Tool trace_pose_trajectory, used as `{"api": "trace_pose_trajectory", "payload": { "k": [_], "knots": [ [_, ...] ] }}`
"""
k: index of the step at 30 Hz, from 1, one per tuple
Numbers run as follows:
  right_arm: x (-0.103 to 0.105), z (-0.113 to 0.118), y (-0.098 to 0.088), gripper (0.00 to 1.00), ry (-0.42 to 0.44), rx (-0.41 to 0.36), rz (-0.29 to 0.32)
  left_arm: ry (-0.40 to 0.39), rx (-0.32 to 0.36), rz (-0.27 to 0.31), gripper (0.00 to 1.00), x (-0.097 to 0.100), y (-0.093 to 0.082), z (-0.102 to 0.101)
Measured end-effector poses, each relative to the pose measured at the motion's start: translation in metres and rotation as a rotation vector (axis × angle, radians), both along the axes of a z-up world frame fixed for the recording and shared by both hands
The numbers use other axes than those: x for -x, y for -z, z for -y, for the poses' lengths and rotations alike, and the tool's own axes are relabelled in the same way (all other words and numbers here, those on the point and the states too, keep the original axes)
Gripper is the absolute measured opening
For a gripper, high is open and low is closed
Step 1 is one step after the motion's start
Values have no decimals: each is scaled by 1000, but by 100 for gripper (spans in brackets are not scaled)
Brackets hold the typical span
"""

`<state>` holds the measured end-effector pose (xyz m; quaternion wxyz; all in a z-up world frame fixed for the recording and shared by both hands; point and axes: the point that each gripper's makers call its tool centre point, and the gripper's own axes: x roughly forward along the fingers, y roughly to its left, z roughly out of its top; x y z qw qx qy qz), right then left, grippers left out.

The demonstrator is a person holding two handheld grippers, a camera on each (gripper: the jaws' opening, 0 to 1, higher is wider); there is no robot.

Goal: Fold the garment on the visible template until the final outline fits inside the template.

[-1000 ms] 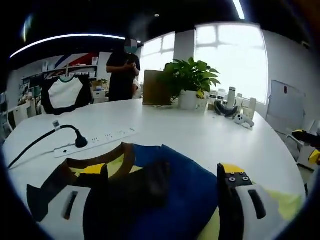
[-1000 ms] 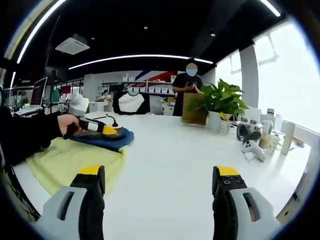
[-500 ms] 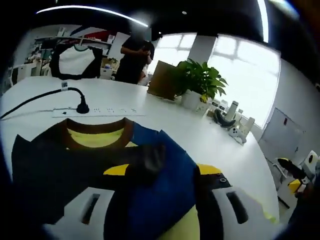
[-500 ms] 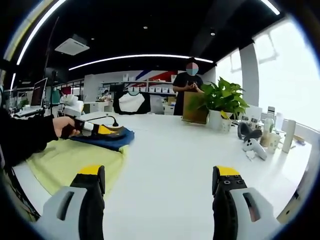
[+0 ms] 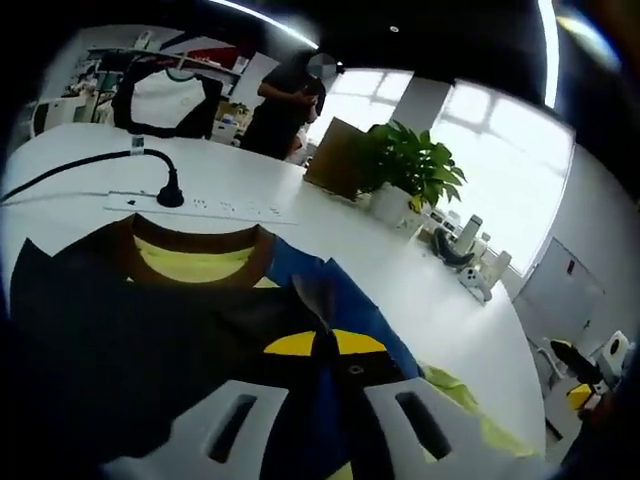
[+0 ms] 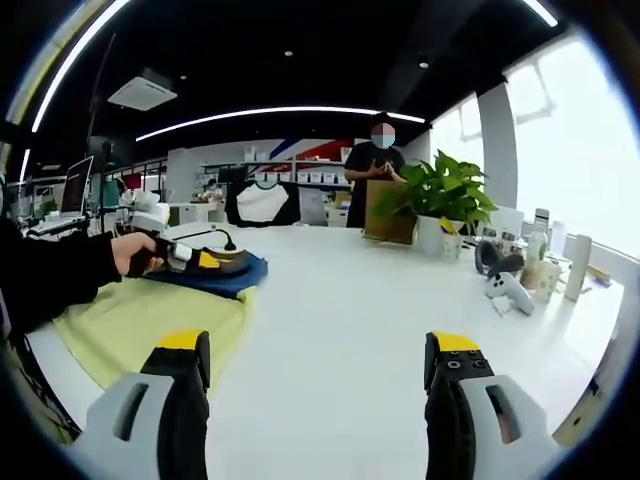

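The garment (image 5: pixel 150 320) is a dark blue and black shirt with a brown collar (image 5: pixel 195 240) and a yellow lining. It lies on a pale yellow template (image 5: pixel 470 405) on the white table. In the left gripper view my left gripper (image 5: pixel 325 345) is shut on a raised fold of the garment, yellow tips touching. The right gripper view has the garment (image 6: pixel 228 277) as a low blue heap at the far end of the template (image 6: pixel 140 325), with a hand holding the left gripper (image 6: pixel 215 262) on it. My right gripper (image 6: pixel 320 365) hangs open over bare table, holding nothing.
A white power strip (image 5: pixel 205 206) with a black plug and cable (image 5: pixel 168 194) lies beyond the collar. Further back stand a cardboard box (image 5: pixel 335 160), a potted plant (image 5: pixel 405 175), bottles and white controllers (image 6: pixel 510 290). A person (image 6: pixel 375 170) stands behind the table.
The left gripper's jaws have come together on the fabric, and its view has moved lower and closer to the garment. The right gripper has stayed where it was.
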<state>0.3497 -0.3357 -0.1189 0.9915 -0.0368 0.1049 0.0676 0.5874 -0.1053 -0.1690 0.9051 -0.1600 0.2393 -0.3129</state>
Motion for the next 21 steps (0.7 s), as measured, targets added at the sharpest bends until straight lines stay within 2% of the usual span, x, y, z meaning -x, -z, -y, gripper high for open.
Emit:
{"api": "trace_pose_trajectory", "payload": {
  "k": [4, 8, 17, 21],
  "knots": [
    [0, 0, 1, 91, 3, -2, -1, -31, -22, 11, 3, -1, -1, -4],
    [0, 1, 0, 91, 3, -1, 0, -27, -25, 37, 3, 1, -12, 2],
    [1, 2, -1, 91, 5, -3, 0, -44, 32, 48, 3, 6, -35, 24],
    [1, 4, -3, 91, 7, 1, 3, -47, 30, 64, 3, 8, -44, 39]
  ]
}}
